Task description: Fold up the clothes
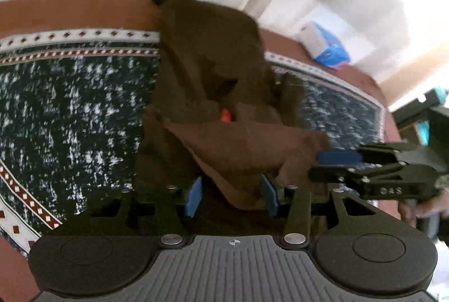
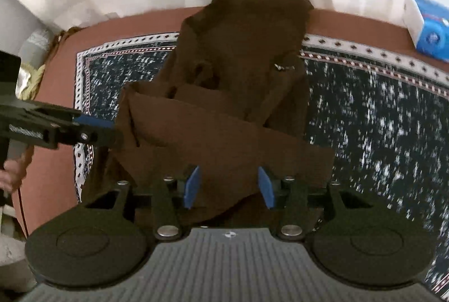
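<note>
A dark brown garment (image 1: 213,72) lies crumpled and partly folded on a dark speckled cloth with a white patterned border (image 1: 70,111). It also shows in the right wrist view (image 2: 238,72). My left gripper (image 1: 231,194) is open, its blue pads on either side of a fold of the garment. My right gripper (image 2: 228,187) is open too, with a brown fold lying between its blue pads. Each gripper shows in the other's view, at the garment's side: the right one (image 1: 336,159) and the left one (image 2: 92,124). A small orange spot (image 1: 226,114) shows among the folds.
The patterned cloth covers a reddish-brown surface (image 2: 56,72). A blue and white box (image 2: 429,27) stands at the far right corner; it also shows in the left wrist view (image 1: 325,45). White curtains hang behind. A hand (image 2: 11,175) holds the left gripper.
</note>
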### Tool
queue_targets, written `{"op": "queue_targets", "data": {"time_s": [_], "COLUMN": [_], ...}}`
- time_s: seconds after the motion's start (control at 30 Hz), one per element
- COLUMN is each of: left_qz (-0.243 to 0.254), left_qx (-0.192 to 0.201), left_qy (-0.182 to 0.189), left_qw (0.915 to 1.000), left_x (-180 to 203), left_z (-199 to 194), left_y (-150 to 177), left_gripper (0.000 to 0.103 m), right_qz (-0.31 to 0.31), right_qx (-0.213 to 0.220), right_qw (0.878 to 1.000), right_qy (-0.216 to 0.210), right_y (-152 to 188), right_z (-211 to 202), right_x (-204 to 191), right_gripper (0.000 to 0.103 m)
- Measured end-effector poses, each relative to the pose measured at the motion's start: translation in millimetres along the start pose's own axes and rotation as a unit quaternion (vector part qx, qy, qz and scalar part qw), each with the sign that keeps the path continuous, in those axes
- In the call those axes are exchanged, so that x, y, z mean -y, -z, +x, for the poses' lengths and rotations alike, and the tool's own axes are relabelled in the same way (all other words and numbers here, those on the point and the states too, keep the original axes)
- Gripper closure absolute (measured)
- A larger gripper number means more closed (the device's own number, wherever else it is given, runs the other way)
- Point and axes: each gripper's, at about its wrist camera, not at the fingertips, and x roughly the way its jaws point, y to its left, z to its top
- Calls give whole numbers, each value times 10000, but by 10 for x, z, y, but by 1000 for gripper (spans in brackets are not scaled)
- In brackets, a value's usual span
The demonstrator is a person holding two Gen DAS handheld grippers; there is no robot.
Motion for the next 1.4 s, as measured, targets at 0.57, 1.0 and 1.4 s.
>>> {"op": "queue_targets", "data": {"time_s": [0.57,1.0,1.4], "left_qz": [-779,-235,-460], "left_qx": [496,884,1149], "left_qy": [-312,46,-686], "left_qw": [9952,9958,9899], "left_x": [-116,-148,-345], "left_z": [183,-236,-179], "left_y": [-293,-263,-193], "left_gripper": [103,62,52], "right_qz": [640,574,1333], "right_qx": [615,733,1155], "right_qw": [9959,9951,9839], "right_qy": [154,-346,273], "right_y": [-162,-108,-253], "right_z": [-52,-141,-74], "right_x": [155,38,293], "right_gripper": [103,94,86]}}
